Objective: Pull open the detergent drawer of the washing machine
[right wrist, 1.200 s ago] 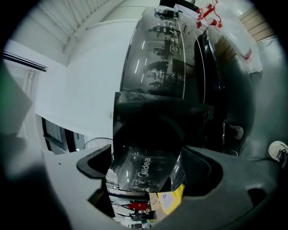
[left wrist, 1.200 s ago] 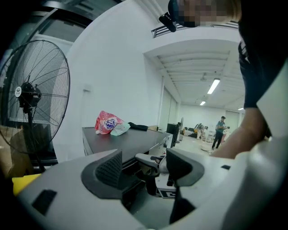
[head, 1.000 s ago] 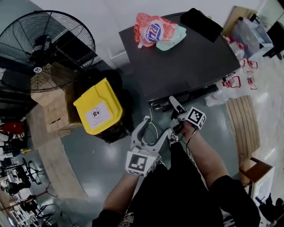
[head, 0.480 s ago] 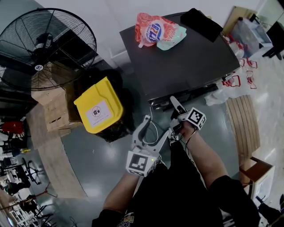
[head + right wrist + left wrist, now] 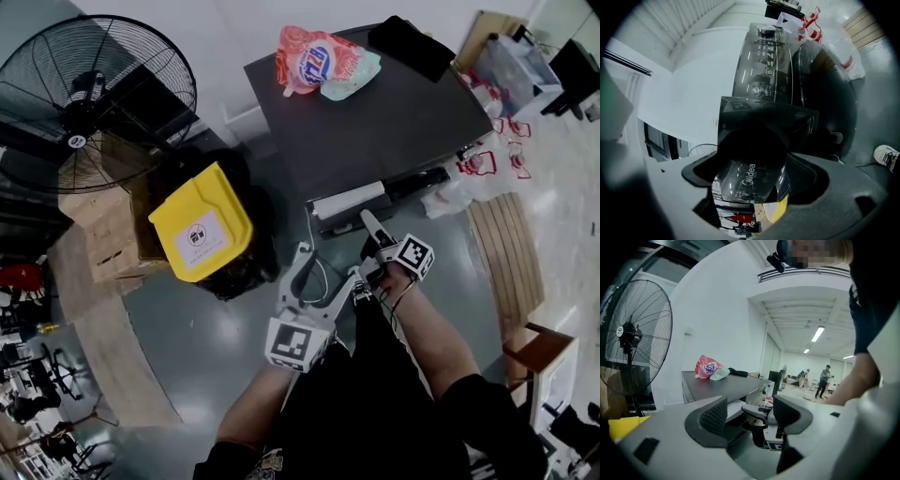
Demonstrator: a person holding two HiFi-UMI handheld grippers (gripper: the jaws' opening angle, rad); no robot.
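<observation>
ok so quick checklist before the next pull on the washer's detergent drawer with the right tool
1. Grip of the right tool: ok. Its jaws are shut on the glossy front panel of the detergent drawer.
2. Drawer free to slide: ok. It stands partly out, and its white inside shows in the head view.
3. Travel left before the stop: cannot tell.
4. The left tool out of the way: ok. Jaws apart, empty, off the washing machine.
5. The detergent bag: ok. It lies at the back of the machine's top, far from the drawer.
6. The yellow-lidded bin: ok. It stands beside the machine, off the drawer's path.
</observation>
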